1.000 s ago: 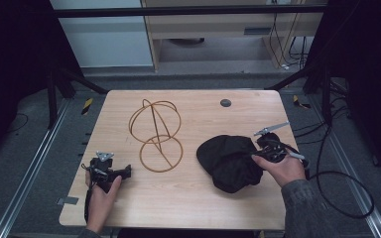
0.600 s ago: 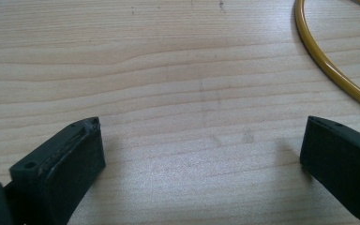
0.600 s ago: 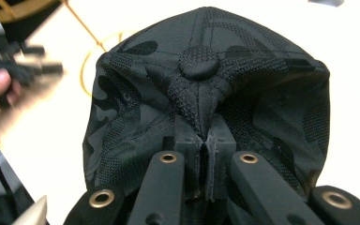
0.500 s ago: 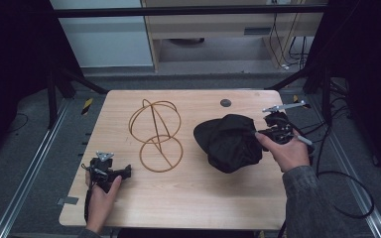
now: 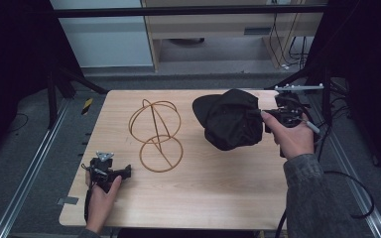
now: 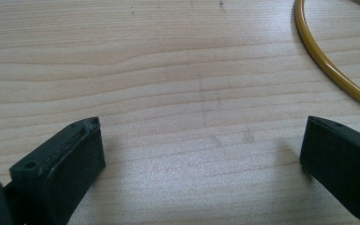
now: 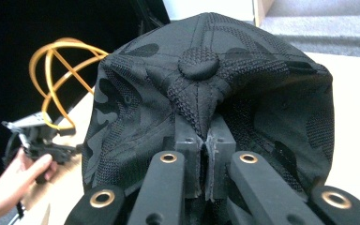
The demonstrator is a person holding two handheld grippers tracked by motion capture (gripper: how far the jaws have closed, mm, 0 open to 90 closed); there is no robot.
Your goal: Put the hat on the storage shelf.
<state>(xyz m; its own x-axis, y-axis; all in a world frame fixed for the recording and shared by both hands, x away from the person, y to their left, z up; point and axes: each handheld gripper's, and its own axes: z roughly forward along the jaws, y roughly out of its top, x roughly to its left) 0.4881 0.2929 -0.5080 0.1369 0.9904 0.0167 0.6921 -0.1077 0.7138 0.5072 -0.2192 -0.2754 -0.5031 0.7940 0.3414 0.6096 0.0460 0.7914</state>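
A black cap (image 5: 230,119) hangs above the table's right side, held up by my right gripper (image 5: 258,116). In the right gripper view the jaws are pinched on the cap's crown fabric (image 7: 201,89) just below its top button. A yellow wire stand (image 5: 156,134) of hoops stands at the middle of the wooden table (image 5: 218,193); it also appears behind the cap as the wire stand (image 7: 63,75). My left gripper (image 5: 124,172) rests on the table at the front left, jaws wide apart over bare wood (image 6: 201,93). The stand's base ring (image 6: 328,65) curves past its right jaw.
A small dark round object on the far table edge is hidden behind the cap now. Cables (image 5: 349,178) trail off the right side. A cabinet (image 5: 213,34) and metal frame rails (image 5: 34,168) surround the table.
My right gripper has lifted the cap off the table and carried it up and toward the far right. The left gripper has stayed still.
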